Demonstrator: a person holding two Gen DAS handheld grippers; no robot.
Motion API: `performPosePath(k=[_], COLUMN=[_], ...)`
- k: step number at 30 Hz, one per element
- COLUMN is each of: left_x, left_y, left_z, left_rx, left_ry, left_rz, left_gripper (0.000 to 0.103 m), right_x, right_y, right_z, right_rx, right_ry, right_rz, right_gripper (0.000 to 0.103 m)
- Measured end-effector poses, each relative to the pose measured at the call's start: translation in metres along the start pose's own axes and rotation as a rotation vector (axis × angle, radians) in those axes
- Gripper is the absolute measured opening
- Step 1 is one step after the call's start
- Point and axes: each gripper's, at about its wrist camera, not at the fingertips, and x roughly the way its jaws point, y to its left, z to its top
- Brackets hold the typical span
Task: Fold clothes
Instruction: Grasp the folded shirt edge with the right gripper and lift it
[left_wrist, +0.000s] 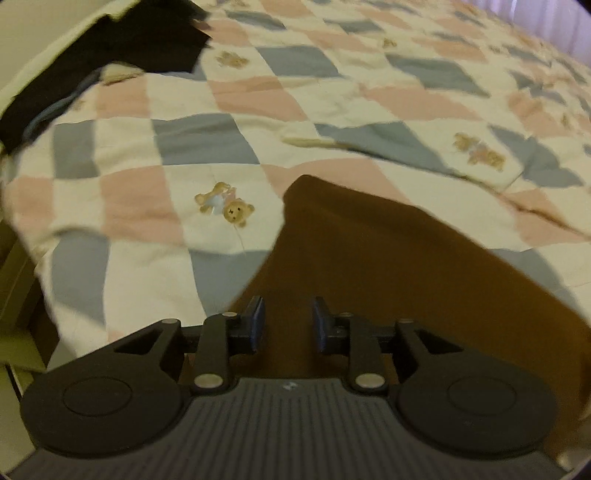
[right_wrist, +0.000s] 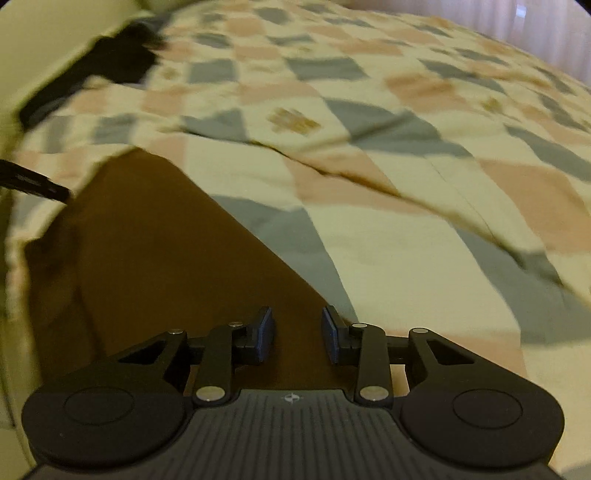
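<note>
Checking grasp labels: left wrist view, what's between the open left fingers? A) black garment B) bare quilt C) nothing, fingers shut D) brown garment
D: the left gripper is open, with the brown garment showing in the gap; the black garment lies far off on the quilt.

Brown garment (left_wrist: 406, 266) — pink, grey, cream checked quilt (left_wrist: 229, 103) — black cloth (left_wrist: 147, 40)

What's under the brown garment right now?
The brown garment lies on the checked quilt, which shows all around it. Whatever is beneath its middle is covered and cannot be seen.
</note>
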Motion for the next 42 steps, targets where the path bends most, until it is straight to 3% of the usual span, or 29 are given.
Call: performPosePath(k=[2, 10, 12, 15, 18, 22, 24, 27, 30, 32, 36, 38, 42], left_x=[-0.022, -0.058, -0.067, -0.08, -0.093, -0.096, -0.093, -0.083, -0.077, -0.079, -0.087, -0.086, -0.071], left_y=[-0.013, -0.054, -0.064, -0.079, -0.094, -0.15, -0.175, -0.195, -0.201, -0.198, -0.192, -0.194, -0.206], left_z=[-0.009, -0.091, -0.112, -0.143, -0.174, -0.241, -0.265, -0.286, -0.303, -0.314, -0.331, -0.339, -0.336], left_rx=[-0.03, 0.082, 0.11, 0.153, 0.196, 0.464, 0.593, 0.728, 0.842, 0.9, 0.96, 1.009, 1.057], left_ry=[-0.009, -0.085, -0.104, -0.132, -0.161, -0.239, -0.29, -0.32, -0.356, -0.379, -0.4, -0.411, -0.474], left_rz=[0.018, 0.037, 0.042, 0.049, 0.056, 0.124, 0.161, 0.195, 0.215, 0.211, 0.186, 0.177, 0.182], left_gripper=[0.027, 0.03, 0.03, 0.037, 0.039, 0.048, 0.049, 0.05, 0.052, 0.052, 0.061, 0.065, 0.065], right_x=[-0.015, -0.039, -0.038, -0.039, -0.047, -0.051, -0.042, -0.022, -0.005, 0.002, 0.006, 0.006, -0.005], right_y=[-0.008, -0.026, -0.027, -0.025, -0.013, 0.007, 0.01, 0.01, 0.014, 0.021, 0.037, 0.043, 0.05], right_z=[0.004, 0.015, 0.015, 0.007, -0.023, -0.102, -0.141, -0.184, -0.203, -0.203, -0.187, -0.18, -0.157], right_rx=[-0.077, -0.286, -0.347, -0.51, -0.872, -1.453, -1.679, -1.882, -1.945, -1.941, -1.91, -1.896, -1.772], right_ry=[-0.03, -0.042, -0.038, -0.026, -0.089, -0.315, -0.403, -0.546, -0.692, -0.738, -0.708, -0.638, -0.564], right_rz=[0.064, 0.131, 0.142, 0.164, 0.159, 0.207, 0.257, 0.269, 0.233, 0.217, 0.259, 0.308, 0.379], right_gripper=[0.039, 0.039, 0.044, 0.046, 0.057, 0.077, 0.077, 0.077, 0.074, 0.064, 0.051, 0.02, 0.011])
